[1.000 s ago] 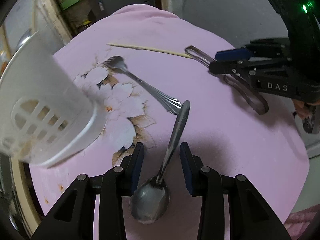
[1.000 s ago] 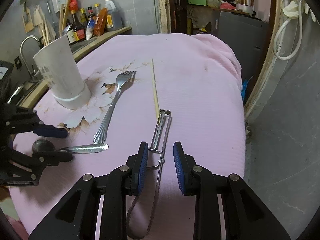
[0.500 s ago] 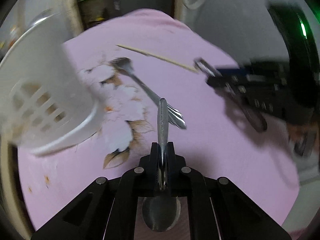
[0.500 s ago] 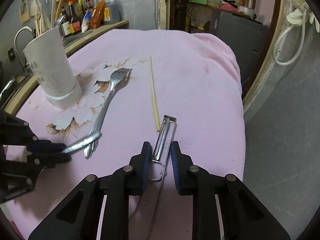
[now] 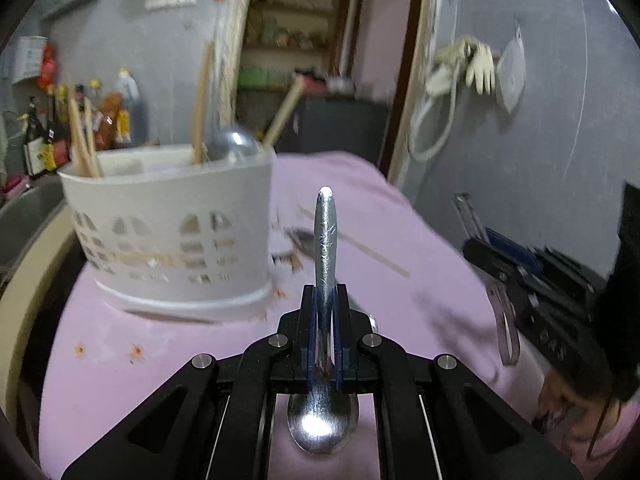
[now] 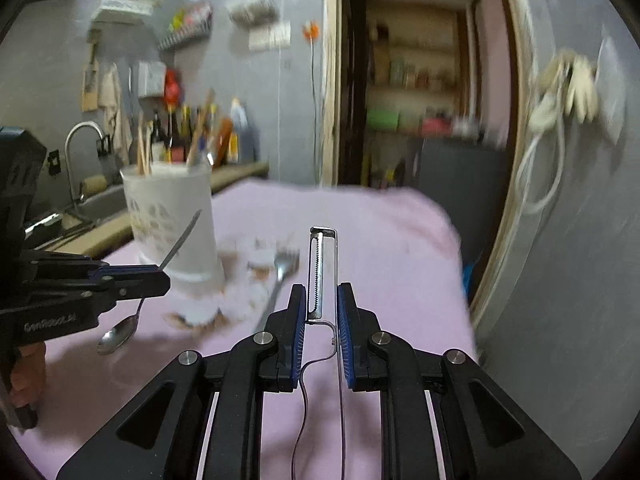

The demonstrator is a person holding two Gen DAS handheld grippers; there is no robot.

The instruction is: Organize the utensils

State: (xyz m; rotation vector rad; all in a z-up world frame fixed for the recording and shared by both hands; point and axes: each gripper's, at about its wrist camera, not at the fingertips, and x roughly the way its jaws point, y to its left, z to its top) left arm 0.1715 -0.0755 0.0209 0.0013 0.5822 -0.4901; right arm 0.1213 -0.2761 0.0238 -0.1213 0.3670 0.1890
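My left gripper (image 5: 325, 292) is shut on a steel spoon (image 5: 326, 232), handle pointing forward and up, bowl hanging below the jaws, lifted off the pink cloth. A white slotted utensil holder (image 5: 172, 236) with chopsticks and a ladle stands just ahead to its left. In the right wrist view the spoon (image 6: 120, 334) hangs from the left gripper (image 6: 160, 276) beside the holder (image 6: 172, 216). My right gripper (image 6: 322, 292) has its jaws closing on a wire-handled metal peeler (image 6: 316, 268), raised above the cloth. A fork (image 6: 280, 268) lies on the cloth.
A single chopstick (image 5: 376, 256) lies on the pink flowered tablecloth (image 5: 400, 208). A sink with a faucet (image 6: 80, 136) and bottles sit behind the holder. The table's edge drops off on the right by a grey wall. A hand (image 6: 24, 376) grips the left tool.
Both grippers went from open around their utensils to shut on them. Spoon and peeler rose off the cloth, and both views tilted up toward the holder and the room.
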